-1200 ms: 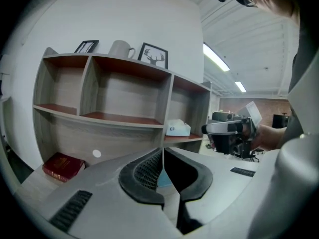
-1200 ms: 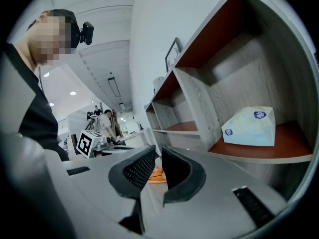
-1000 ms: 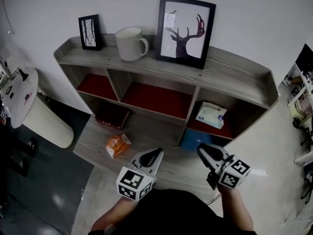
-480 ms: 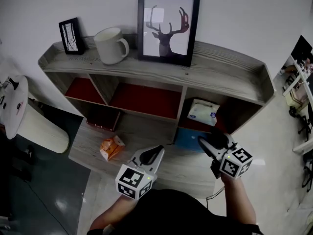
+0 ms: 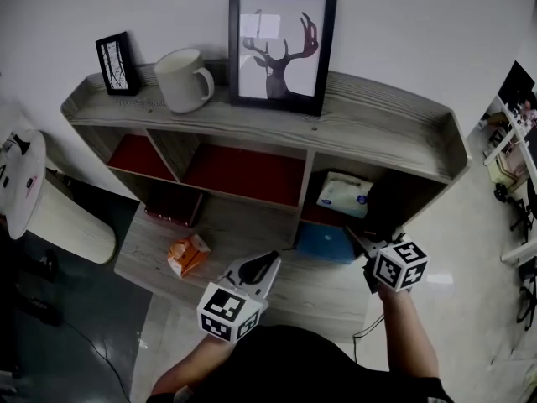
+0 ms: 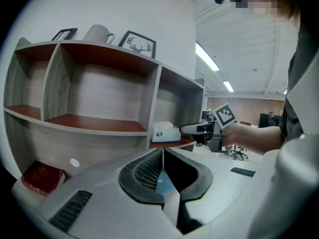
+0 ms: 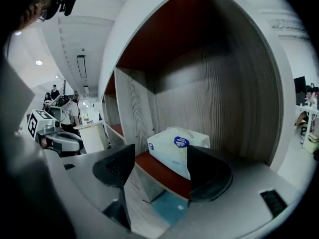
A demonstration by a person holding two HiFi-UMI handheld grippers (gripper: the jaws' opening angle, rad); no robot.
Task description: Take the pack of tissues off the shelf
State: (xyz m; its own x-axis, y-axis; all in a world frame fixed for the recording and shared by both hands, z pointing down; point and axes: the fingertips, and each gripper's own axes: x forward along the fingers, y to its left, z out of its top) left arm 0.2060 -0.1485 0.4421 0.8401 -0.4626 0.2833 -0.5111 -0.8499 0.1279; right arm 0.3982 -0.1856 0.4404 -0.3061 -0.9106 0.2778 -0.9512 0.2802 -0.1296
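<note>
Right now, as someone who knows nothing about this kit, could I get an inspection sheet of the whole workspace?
Surface: grey wooden shelf unit, red-lined compartments, a low ledge in front.
Job's things: pack of tissues lies in the right compartment, not gripped.
Clutter: white mug, deer picture and small frame on top; orange packet on the ledge; dark red box and blue item lower down.
Grippers: left gripper shut, empty; right gripper jaws opening, aimed at the tissues, not touching them.
Cables: one thin cable at lower left.
Surroundings: white wall; white round-topped object at left.
</note>
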